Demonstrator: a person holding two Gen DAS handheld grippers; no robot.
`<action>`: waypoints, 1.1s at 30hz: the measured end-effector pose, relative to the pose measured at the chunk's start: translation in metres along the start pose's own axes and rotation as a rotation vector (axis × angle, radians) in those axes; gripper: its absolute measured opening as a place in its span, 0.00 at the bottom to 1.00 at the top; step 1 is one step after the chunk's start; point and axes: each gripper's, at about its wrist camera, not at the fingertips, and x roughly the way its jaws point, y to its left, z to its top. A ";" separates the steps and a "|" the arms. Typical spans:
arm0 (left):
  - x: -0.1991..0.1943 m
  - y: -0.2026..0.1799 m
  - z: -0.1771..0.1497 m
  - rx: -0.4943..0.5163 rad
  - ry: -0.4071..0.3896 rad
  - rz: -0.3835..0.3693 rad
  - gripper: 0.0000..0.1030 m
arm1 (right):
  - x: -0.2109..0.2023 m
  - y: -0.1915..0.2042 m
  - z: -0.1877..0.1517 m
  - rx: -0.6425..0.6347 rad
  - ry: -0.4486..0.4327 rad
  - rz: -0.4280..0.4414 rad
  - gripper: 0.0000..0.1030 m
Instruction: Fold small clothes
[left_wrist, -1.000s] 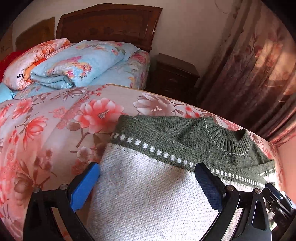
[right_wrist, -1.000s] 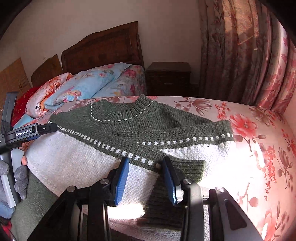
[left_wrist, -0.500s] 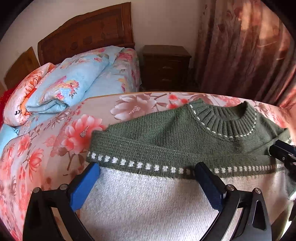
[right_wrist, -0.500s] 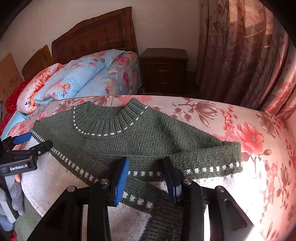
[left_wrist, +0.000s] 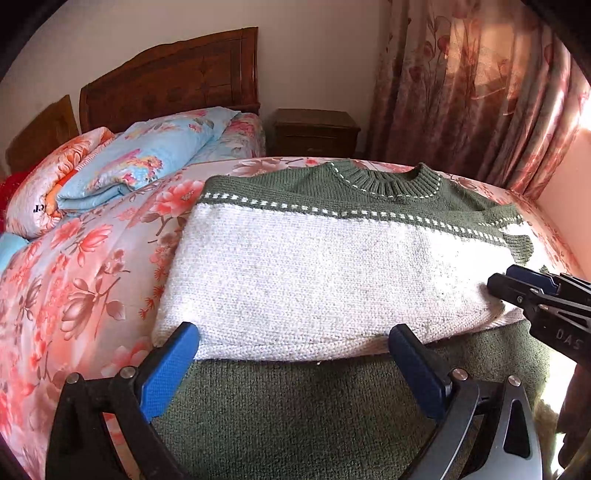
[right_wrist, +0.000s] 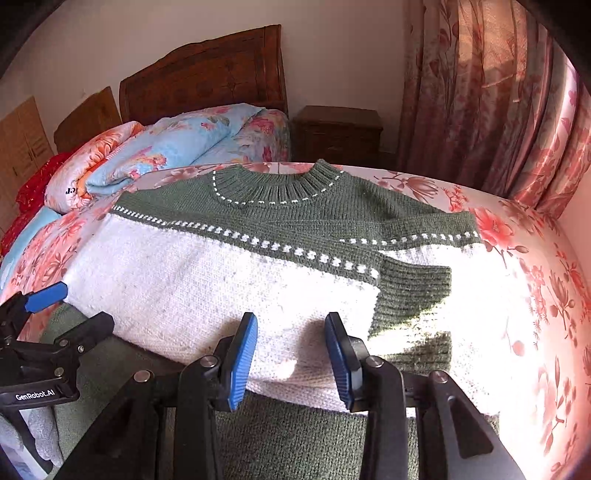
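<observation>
A small green and white knit sweater (left_wrist: 325, 273) lies flat on the floral bedspread, collar away from me, sleeves folded across the body; it also shows in the right wrist view (right_wrist: 207, 280). Its green hem band lies nearest me. My left gripper (left_wrist: 293, 345) is open, its blue pads spread wide over the near edge of the white part, holding nothing. My right gripper (right_wrist: 291, 343) is open with a narrower gap, the white knit edge between its pads but not pinched. The right gripper also shows at the right in the left wrist view (left_wrist: 517, 284).
Folded floral quilts (left_wrist: 122, 166) are piled at the back left by a wooden headboard (left_wrist: 173, 85). A dark nightstand (left_wrist: 314, 131) and pink curtains (left_wrist: 472, 92) stand behind. Strong sunlight falls on the bed's right side (right_wrist: 517, 295).
Both grippers have pulled back toward me and lowered to the sweater's near edge. The green hem band has come into view under them. The left gripper stays wide open.
</observation>
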 end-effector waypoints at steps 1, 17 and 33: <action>-0.004 0.001 0.001 -0.007 -0.006 0.004 1.00 | -0.005 0.000 -0.001 0.004 0.007 -0.010 0.37; -0.048 0.010 -0.056 -0.089 0.091 -0.045 1.00 | -0.065 -0.015 -0.085 0.001 0.061 -0.018 0.38; -0.087 0.015 -0.126 0.056 0.127 -0.029 1.00 | -0.108 0.000 -0.166 -0.217 0.077 0.092 0.42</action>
